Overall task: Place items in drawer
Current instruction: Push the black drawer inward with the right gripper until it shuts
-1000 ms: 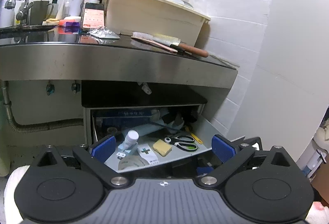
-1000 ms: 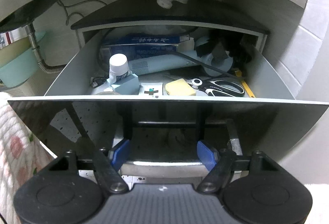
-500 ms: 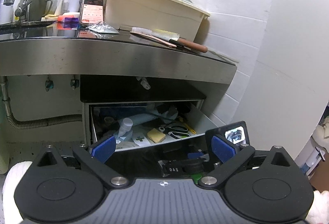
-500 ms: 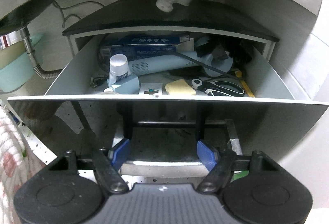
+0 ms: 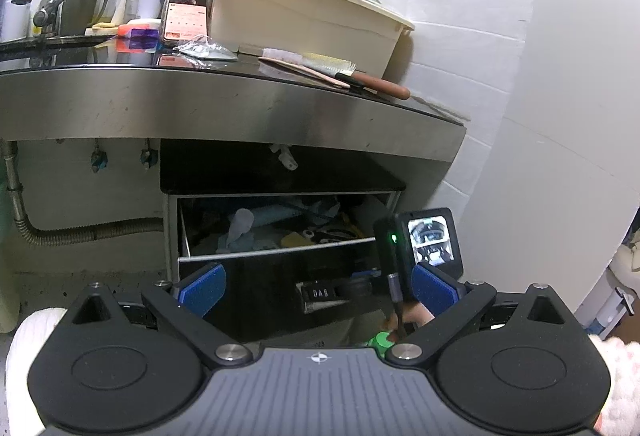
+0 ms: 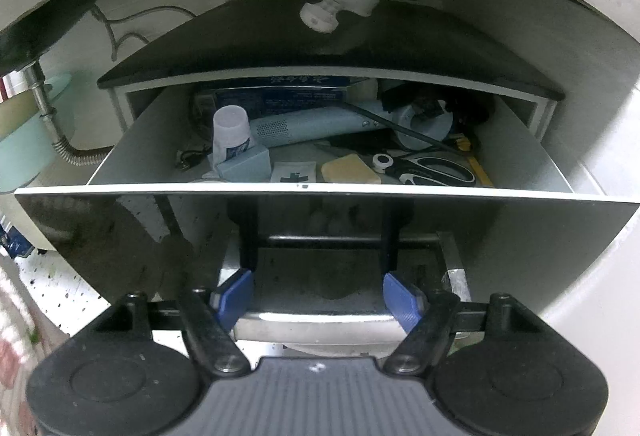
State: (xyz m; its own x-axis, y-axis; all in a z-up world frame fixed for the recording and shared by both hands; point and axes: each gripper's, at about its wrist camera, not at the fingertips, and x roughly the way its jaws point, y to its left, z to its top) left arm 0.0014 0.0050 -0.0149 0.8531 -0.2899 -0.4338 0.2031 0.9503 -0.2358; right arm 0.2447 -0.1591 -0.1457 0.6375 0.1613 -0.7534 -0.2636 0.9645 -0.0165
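Drawer (image 6: 120, 220) now less open; "DAS" label (image 5: 320, 293) legible.

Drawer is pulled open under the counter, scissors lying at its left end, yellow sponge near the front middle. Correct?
Not quite. The scissors lie at the right end of the open drawer, not the left; the right wrist view shows them just right of the yellow sponge. The rest stands.
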